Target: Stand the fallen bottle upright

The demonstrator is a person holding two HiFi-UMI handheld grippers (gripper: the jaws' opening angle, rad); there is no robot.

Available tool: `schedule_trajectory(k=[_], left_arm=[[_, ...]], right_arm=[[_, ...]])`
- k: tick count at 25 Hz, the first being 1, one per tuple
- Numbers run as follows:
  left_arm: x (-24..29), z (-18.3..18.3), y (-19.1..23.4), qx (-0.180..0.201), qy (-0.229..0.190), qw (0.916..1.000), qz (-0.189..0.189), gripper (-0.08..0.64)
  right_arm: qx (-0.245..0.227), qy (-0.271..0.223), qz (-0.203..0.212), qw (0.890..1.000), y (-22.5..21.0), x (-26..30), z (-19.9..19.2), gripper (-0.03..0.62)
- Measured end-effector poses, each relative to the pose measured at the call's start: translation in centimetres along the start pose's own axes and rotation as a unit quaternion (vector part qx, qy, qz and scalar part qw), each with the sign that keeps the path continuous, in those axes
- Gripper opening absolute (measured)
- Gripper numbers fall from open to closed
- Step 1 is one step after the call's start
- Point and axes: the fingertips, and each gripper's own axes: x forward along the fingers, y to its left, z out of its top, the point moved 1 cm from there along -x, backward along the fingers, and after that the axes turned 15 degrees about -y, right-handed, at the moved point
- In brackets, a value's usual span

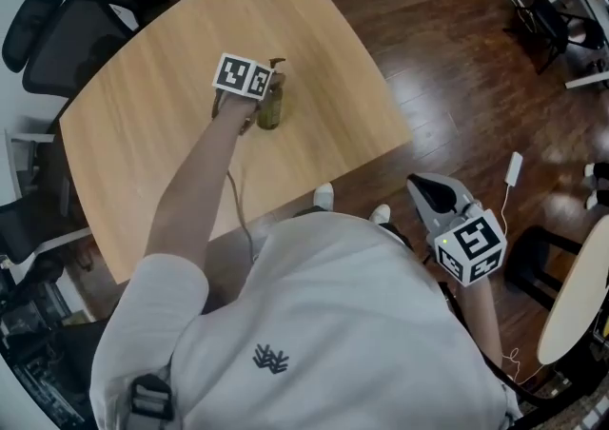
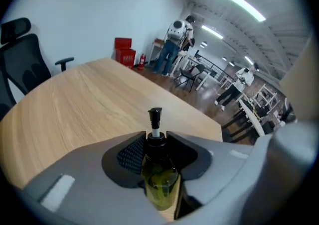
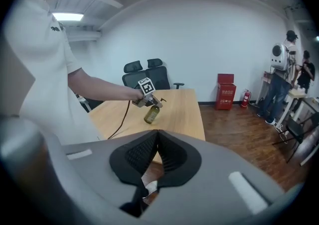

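While clamped, bottle [image 2: 160,181] between left fingers [image 2: 130,153]

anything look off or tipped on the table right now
The bottle is askew. The left gripper is clamped just below its pump, and the right gripper view shows it leaning over the table rather than standing upright. No spill or damage shows.

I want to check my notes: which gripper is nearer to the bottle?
Left. The left gripper is shut on the bottle above the table; the right gripper is shut and empty, far away over the floor.
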Motion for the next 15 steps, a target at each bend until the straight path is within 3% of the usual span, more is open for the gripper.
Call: schedule_trajectory(k=[4, 9, 15], left_arm=[[-2.3, 1.6, -1.1, 0.050, -0.081, 0.9955, 0.002, 0.126], [-4.6, 0.4, -2.9, 0.108, -0.162, 0.9807, 0.015, 0.126], [-6.8, -2.1, -3.2, 0.108, -0.228, 0.9667, 0.045, 0.129]], right_arm=[[-0.007, 0.000, 0.019, 1.000, 0.5, 1.8, 1.4, 0.003], [-0.027, 0.006, 0.036, 0.999, 1.8, 3.4, 2.5, 0.003], [-0.016, 0.004, 0.031, 0.999, 2.5, 3.6, 2.8, 0.003]])
